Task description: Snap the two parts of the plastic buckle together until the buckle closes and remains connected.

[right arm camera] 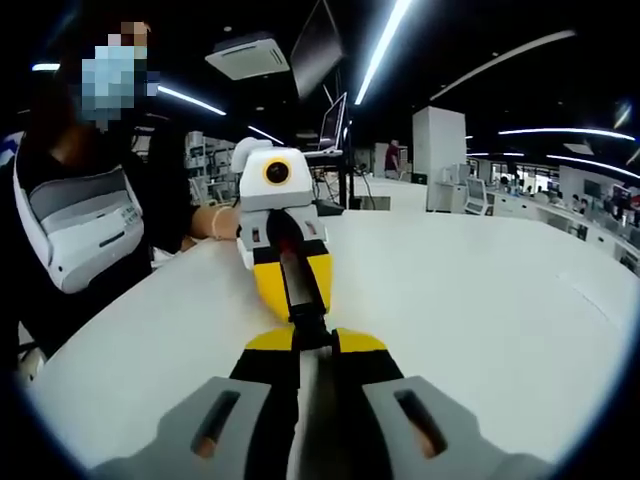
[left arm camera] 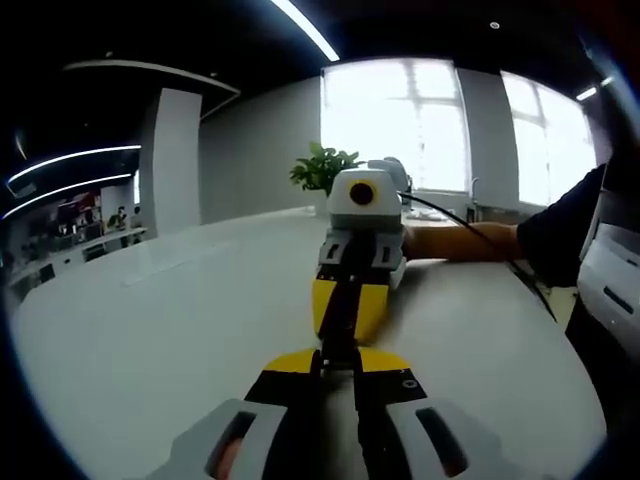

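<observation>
The black plastic buckle point(left arm camera: 340, 322) runs edge-on as a thin dark strip between two grippers that face each other nose to nose over the white table point(left arm camera: 150, 330). My left gripper point(left arm camera: 337, 362) rises from the bottom of the left gripper view, shut on the buckle's near end. The right gripper point(left arm camera: 346, 335) points back at it, its yellow jaws closed on the far end. In the right gripper view my right gripper point(right arm camera: 303, 345) is shut on the buckle point(right arm camera: 299, 300), and the left gripper point(right arm camera: 294, 312) holds its other end. Whether the two halves are latched is hidden.
A person's forearm and dark sleeve point(left arm camera: 480, 240) reach in from the right; the person point(right arm camera: 80, 220) stands at the table's edge. A potted plant point(left arm camera: 322, 165) stands at the far side, and monitors point(right arm camera: 335, 120) rise behind the table.
</observation>
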The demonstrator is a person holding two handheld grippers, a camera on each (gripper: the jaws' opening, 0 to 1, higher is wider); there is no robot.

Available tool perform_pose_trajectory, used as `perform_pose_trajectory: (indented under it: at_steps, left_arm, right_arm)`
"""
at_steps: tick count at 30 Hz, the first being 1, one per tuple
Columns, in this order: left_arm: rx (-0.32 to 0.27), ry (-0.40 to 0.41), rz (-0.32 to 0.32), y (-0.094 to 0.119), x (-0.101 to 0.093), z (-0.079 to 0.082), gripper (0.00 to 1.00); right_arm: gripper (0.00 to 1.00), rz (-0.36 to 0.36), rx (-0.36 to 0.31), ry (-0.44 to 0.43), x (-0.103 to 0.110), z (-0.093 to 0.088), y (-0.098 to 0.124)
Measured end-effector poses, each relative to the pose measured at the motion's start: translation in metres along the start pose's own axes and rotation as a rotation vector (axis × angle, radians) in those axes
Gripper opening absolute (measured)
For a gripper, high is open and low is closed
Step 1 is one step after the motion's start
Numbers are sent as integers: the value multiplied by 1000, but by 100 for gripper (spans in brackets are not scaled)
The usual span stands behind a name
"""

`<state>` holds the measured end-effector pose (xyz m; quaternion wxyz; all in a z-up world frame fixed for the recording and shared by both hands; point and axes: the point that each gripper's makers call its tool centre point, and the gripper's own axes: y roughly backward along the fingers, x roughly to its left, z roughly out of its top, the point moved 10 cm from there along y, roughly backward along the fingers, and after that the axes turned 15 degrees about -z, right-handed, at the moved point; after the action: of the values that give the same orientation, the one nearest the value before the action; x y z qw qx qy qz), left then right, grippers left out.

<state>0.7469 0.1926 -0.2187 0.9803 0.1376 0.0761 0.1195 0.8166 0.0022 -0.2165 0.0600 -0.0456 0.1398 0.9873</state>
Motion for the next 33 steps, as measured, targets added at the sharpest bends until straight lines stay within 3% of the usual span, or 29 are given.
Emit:
perform_pose_trajectory:
  at_steps: [33]
  left_arm:
    - [-15, 3, 38, 4, 5, 2, 12]
  right_arm:
    - [11, -60, -12, -6, 0, 3, -3]
